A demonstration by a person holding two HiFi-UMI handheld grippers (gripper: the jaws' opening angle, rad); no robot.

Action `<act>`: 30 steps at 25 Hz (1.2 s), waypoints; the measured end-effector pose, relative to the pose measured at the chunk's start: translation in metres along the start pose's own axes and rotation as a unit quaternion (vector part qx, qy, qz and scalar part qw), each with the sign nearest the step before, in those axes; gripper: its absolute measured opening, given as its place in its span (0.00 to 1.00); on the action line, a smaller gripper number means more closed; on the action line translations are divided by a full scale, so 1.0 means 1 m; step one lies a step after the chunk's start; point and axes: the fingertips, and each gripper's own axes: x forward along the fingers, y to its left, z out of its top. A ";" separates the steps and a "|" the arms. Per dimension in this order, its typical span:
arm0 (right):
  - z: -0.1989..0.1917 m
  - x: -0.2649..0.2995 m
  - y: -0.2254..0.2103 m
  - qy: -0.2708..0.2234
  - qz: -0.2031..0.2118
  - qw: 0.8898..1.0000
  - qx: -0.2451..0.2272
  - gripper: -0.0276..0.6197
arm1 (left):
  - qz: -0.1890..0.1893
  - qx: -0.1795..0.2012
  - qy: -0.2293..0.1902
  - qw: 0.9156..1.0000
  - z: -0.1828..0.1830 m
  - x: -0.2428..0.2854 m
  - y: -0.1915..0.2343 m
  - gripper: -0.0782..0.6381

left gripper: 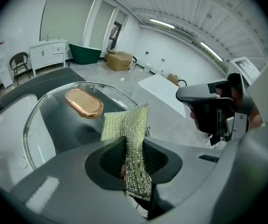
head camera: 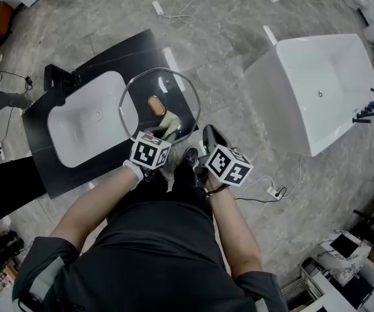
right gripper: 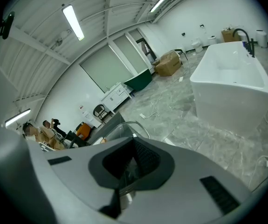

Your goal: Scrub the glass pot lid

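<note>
Strokes are needing light contact: left gripper (left gripper: 133, 146) clenching glittery green scouring cloth (left gripper: 127, 122), right gripper (right gripper: 127, 169) clamping round glass pot lid (left gripper: 61, 125).

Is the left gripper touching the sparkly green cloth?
Touching. In the left gripper view, the left gripper has its fingers shut on the cloth, pinching it from both sides.
</note>
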 end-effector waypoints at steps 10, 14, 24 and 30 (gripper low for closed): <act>0.011 0.003 -0.011 0.002 0.000 1.000 0.000 0.05 | -0.015 0.020 0.016 1.000 0.016 0.024 -0.023 0.21; 0.016 0.007 -0.007 0.003 0.004 1.000 -0.004 0.05 | -0.020 0.033 0.023 0.999 0.017 0.027 -0.028 0.21; 0.039 0.001 -0.020 -0.023 -0.018 1.000 -0.001 0.05 | -0.097 0.036 -0.021 0.994 0.032 0.010 -0.058 0.21; 0.038 0.014 0.008 -0.017 0.002 1.000 -0.016 0.05 | -0.090 -0.014 -0.072 0.993 0.025 -0.049 -0.022 0.21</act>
